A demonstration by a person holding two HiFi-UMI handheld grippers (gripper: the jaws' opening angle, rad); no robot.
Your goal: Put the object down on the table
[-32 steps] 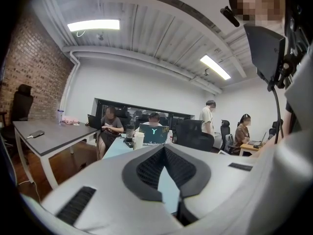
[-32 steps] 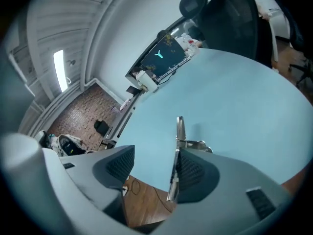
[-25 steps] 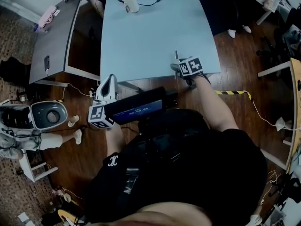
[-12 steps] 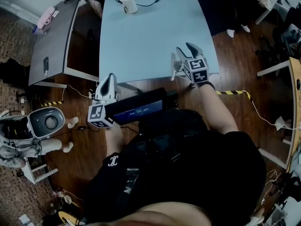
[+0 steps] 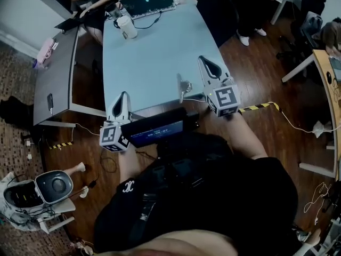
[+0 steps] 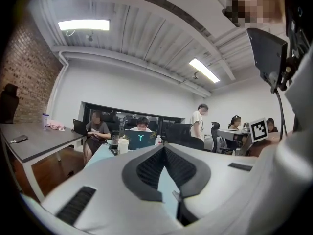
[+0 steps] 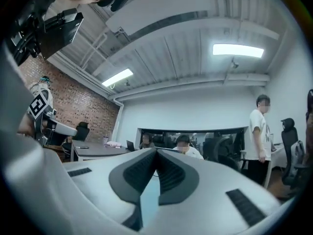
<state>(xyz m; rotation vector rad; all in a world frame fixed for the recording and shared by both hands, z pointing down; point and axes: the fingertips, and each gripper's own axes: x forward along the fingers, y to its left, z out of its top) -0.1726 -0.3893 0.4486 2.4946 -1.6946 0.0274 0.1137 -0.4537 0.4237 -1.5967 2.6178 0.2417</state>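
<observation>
Right gripper view shows the right gripper (image 7: 156, 153) with its jaws pressed together and nothing between them. Left gripper view shows the left gripper (image 6: 164, 150) closed and empty in the same way. In the head view, the small metal object (image 5: 184, 86) rests on the table (image 5: 154, 57) near its front edge, touched by neither gripper. At the table's far end, a laptop (image 6: 140, 138) lid bears a glowing Y-shaped logo.

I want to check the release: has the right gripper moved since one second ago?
Yes. The right gripper has drawn back over the near edge of the table toward the person, away from the small object.
</observation>
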